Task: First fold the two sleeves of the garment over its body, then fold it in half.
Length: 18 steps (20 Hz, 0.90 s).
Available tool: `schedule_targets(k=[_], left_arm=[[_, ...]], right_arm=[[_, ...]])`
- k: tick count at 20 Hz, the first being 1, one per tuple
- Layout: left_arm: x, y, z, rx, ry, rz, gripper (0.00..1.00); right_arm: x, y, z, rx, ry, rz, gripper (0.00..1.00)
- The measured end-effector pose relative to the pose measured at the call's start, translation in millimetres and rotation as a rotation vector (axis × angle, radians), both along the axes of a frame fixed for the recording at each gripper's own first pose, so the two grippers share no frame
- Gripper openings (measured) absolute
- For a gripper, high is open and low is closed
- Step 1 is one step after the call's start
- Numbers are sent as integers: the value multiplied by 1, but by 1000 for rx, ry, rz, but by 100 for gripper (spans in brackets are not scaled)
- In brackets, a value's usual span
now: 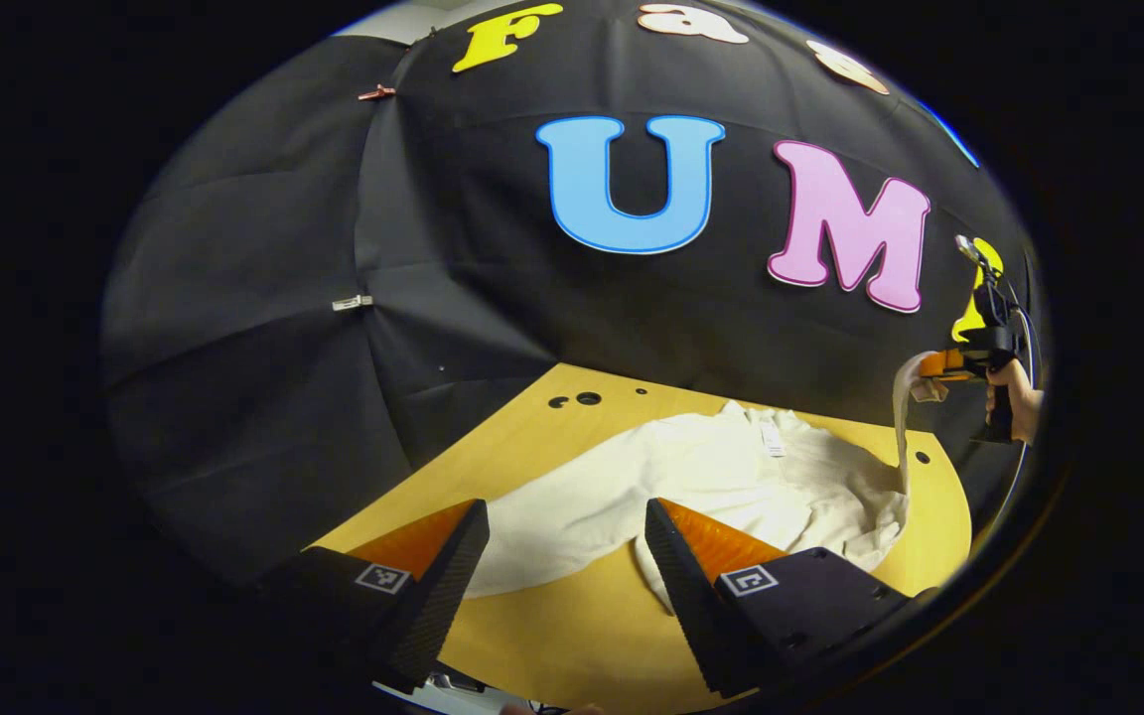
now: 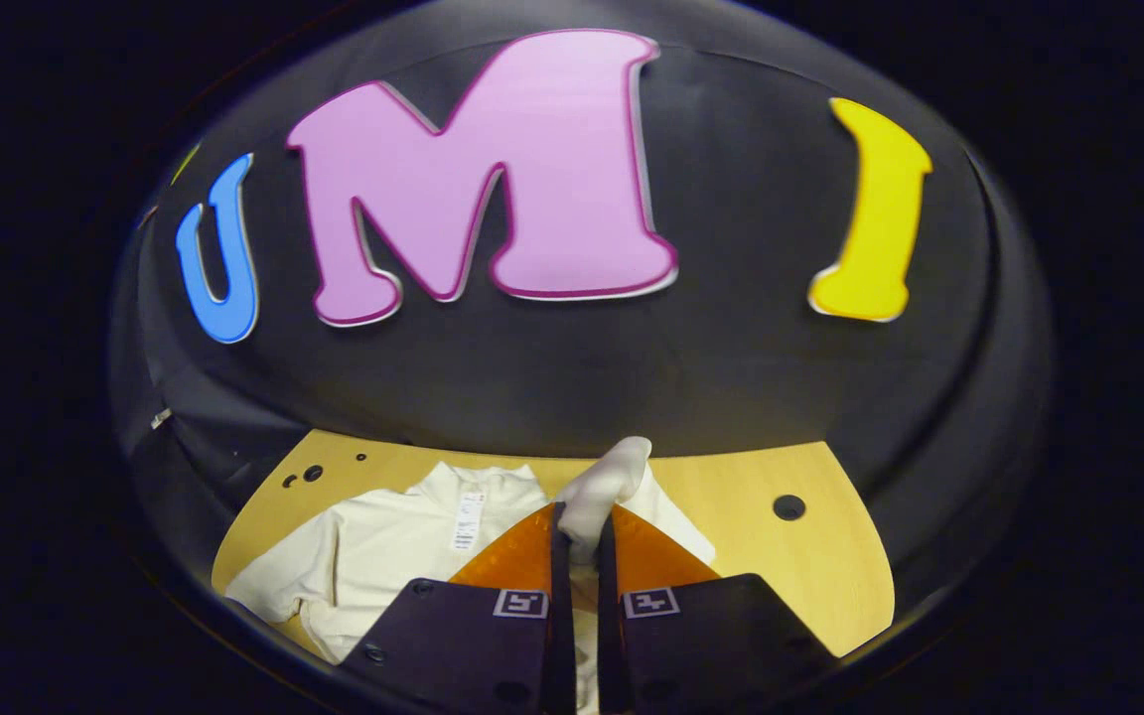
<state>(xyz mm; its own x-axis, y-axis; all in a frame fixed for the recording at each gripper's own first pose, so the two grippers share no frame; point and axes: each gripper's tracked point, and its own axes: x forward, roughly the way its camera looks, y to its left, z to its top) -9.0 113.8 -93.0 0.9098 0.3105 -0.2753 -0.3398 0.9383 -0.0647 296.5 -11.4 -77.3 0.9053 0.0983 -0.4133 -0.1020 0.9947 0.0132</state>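
Left gripper [image 1: 564, 541]: jaws wide apart, gripping nothing; two wedge fingers with ribbed inner faces, square marker tags on the blocky bodies behind them.
Between left jaws: bare wood and the near hem of the shirt [image 1: 691, 477], cloth untouched, tips hovering just short of and above it.
Table [image 1: 572, 645]: smooth pale wood, flat, rounded far edge, a few small round holes drilled near the back and right.
Shirt body: white, soft, knit-looking, spread flat on the table, rumpled into folds on the right side; collar toward the wall, small white label [image 1: 773, 437] lying at the neck.
Sleeve [image 1: 902, 417]: lifted off the table, stretched into a narrow twisted band rising from the shirt's right side up to the far gripper.
Right gripper [image 2: 578, 541]: jaws pressed nearly together, clamped on the sleeve end [image 2: 604, 487], both fingers squeezing it; cuff bulging out past the tips as a soft rounded lump.
Below right jaws: shirt body on the table, label [image 2: 468, 520] just left of the fingers, left sleeve [image 2: 279, 576] lying flat out toward the table's edge.
Right gripper from afar [image 1: 934, 382]: held up over the table's right end, a hand [image 1: 1014, 397] wrapped round its handle.
Wall [image 1: 264, 328]: black cloth, creased, pinned with small clips, curving behind the table.
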Motion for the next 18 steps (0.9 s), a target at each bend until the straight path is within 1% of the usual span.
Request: schedule_targets(k=[1,2,5,7,11,13,14,16,17,18], left_arm=[[-2,7,0,-3,-3,12,92],[-4,14,-1,-8,-3,25,97],[-11,35,-8,-24,9,67,97],[-15,49,-11,-34,13,97,98],[-14,64,-20,-58,35,128,97],[-12,69,-21,-82,34,143,98],[-11,72,-22,-89,32,151,97],[-11,75,-23,-92,34,159,98],[-10,76,-26,-90,37,160,98],[-9,78,-28,-86,42,162,97]], right_arm=[[5,24,-4,-2,5,31,12],[10,48,-7,-4,7,61,13],[21,119,-20,-20,15,155,12],[24,161,-32,-49,25,213,12],[25,245,-65,-42,61,314,13],[21,283,-88,-44,84,363,13],[19,301,-106,-63,106,382,13],[12,325,-135,-83,153,416,13],[6,339,-146,-69,171,440,20],[-1,349,-153,-52,188,454,17]])
